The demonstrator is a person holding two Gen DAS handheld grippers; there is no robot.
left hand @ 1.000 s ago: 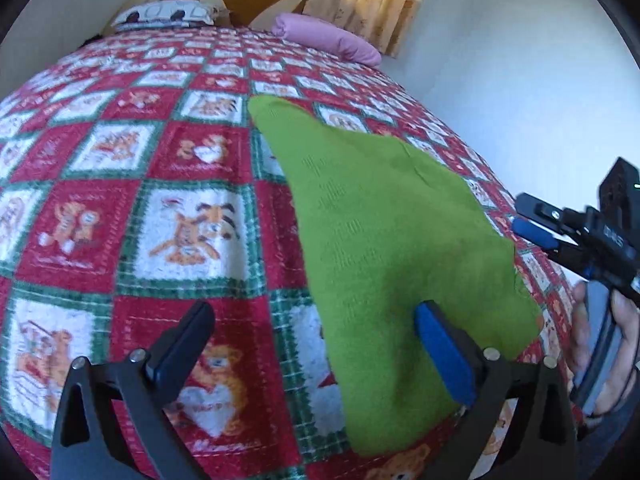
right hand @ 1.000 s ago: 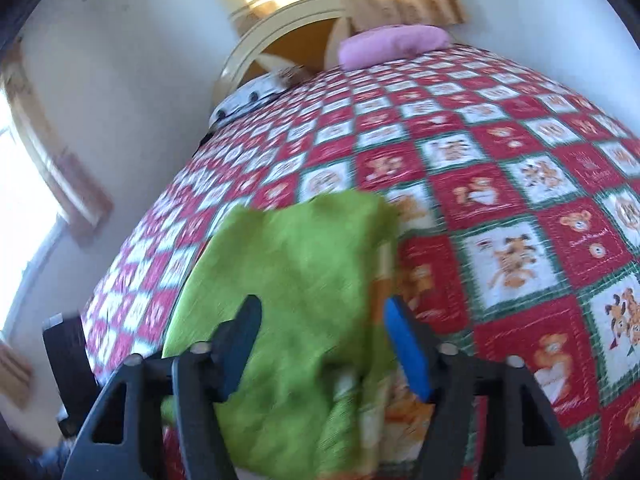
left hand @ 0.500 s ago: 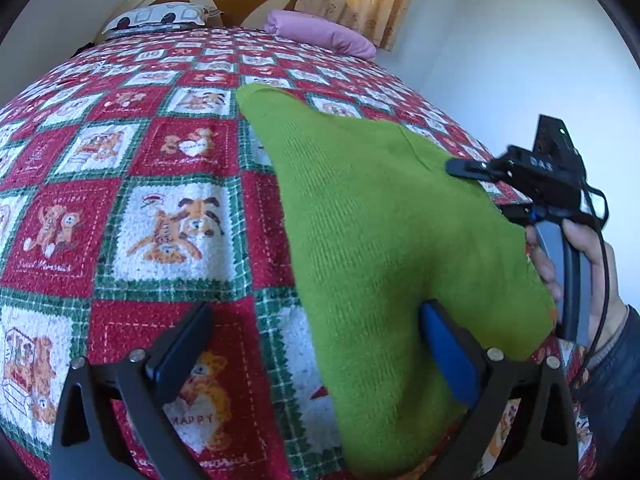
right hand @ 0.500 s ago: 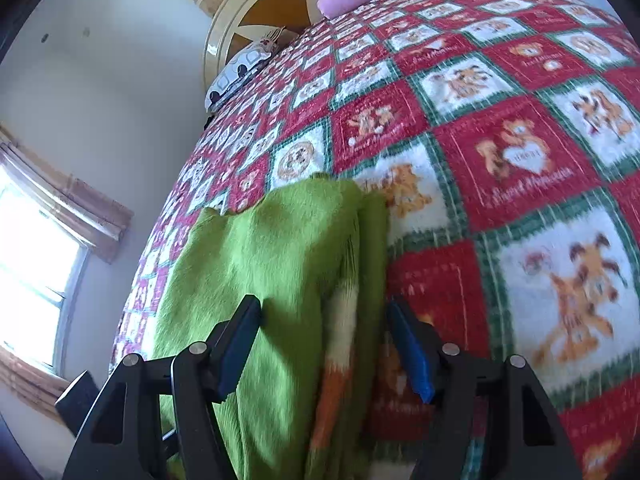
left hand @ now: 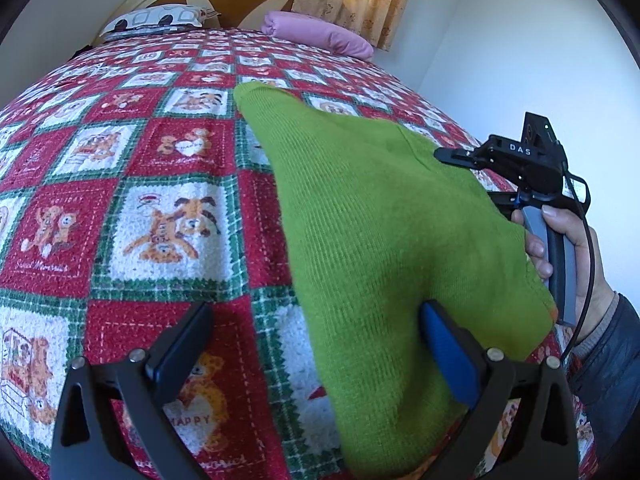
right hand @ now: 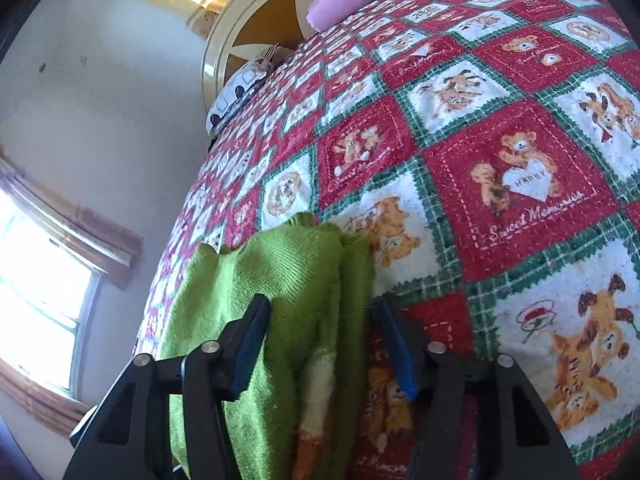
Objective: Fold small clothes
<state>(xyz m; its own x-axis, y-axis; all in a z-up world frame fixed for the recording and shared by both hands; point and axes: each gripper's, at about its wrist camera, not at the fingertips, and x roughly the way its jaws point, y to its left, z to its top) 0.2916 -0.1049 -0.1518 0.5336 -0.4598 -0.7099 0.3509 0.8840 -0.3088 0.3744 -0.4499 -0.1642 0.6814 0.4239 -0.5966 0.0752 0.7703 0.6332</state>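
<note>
A green knit garment [left hand: 372, 216] lies folded lengthwise on the bed. My left gripper [left hand: 312, 344] hovers open and wide over its near end, the blue right pad [left hand: 444, 344] above the cloth and the left finger over the blanket. In the right wrist view the garment's side edge [right hand: 304, 280], with a white and orange stripe showing in the fold, sits between the fingers of my right gripper [right hand: 322, 340]. Its jaws are closing around that edge and stand partly apart. A hand [left hand: 568, 248] holds that tool at the garment's right side.
A red, green and white patchwork blanket [left hand: 160, 216] with bear pictures covers the whole bed. A pink pillow [left hand: 320, 34] and a patterned pillow [left hand: 156, 20] lie by the headboard. White walls stand close on the right, and a window [right hand: 36, 300] is beside the bed.
My right gripper has come down and in to the garment's side edge, rolled a little, and its jaws have narrowed. The left gripper has barely moved.
</note>
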